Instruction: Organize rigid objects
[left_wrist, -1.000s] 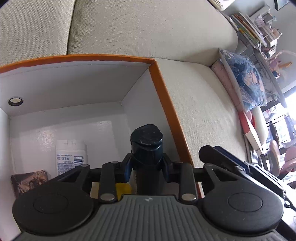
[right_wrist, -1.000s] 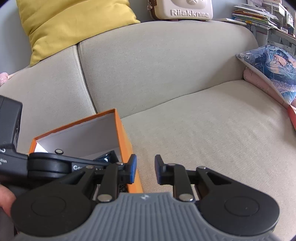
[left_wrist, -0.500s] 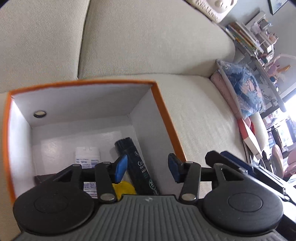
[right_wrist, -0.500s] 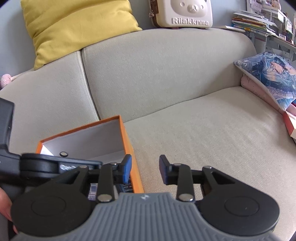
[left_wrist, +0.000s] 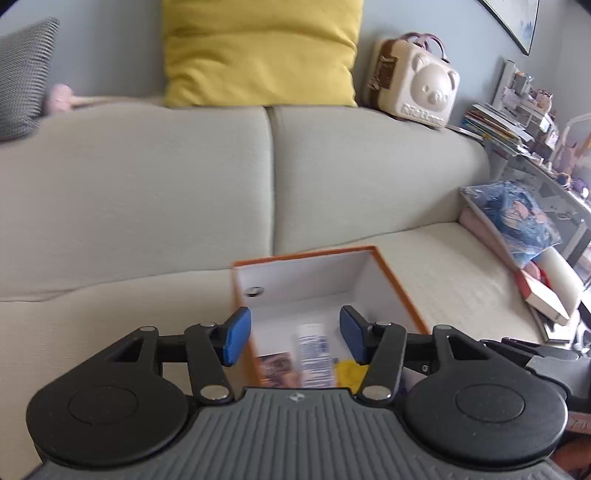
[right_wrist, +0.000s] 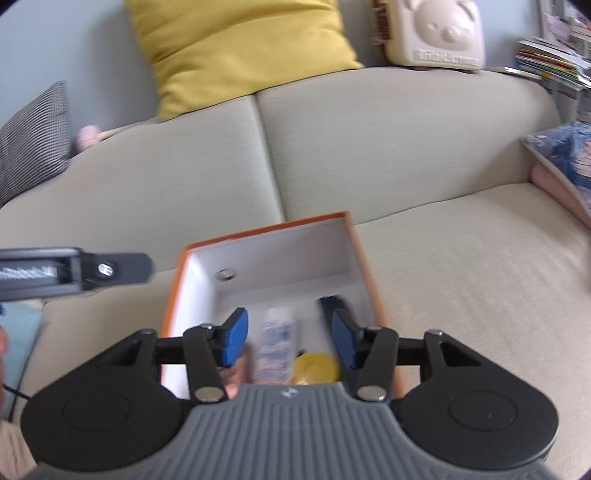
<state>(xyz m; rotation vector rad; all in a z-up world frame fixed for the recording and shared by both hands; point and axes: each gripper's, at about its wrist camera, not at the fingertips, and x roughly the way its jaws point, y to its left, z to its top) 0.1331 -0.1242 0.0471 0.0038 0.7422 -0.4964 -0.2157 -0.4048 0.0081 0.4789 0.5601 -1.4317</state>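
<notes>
An orange box (left_wrist: 397, 280) (right_wrist: 354, 236) with white inner walls sits on the beige sofa seat. Inside lie a white bottle with blue print (left_wrist: 313, 350) (right_wrist: 276, 343), a yellow object (left_wrist: 347, 371) (right_wrist: 317, 367), a small picture card (left_wrist: 275, 365) and a dark bottle (right_wrist: 332, 304) by the right wall. My left gripper (left_wrist: 293, 338) hangs above the box's near end, jaws opening, nothing between them. My right gripper (right_wrist: 286, 339) is also above the box, jaws opening and empty. The left gripper's body (right_wrist: 70, 271) shows at the left of the right wrist view.
A yellow cushion (left_wrist: 258, 51) and a cream bear-faced case (left_wrist: 417, 88) rest on the sofa back. A blue patterned pillow (left_wrist: 513, 218) and books lie at the right end. A grey checked cushion (right_wrist: 33, 144) sits far left. Cluttered shelves stand to the right.
The left gripper let go of the dark bottle in the box, opened, and pulled up and back. The right gripper opened wider and swung left over the box.
</notes>
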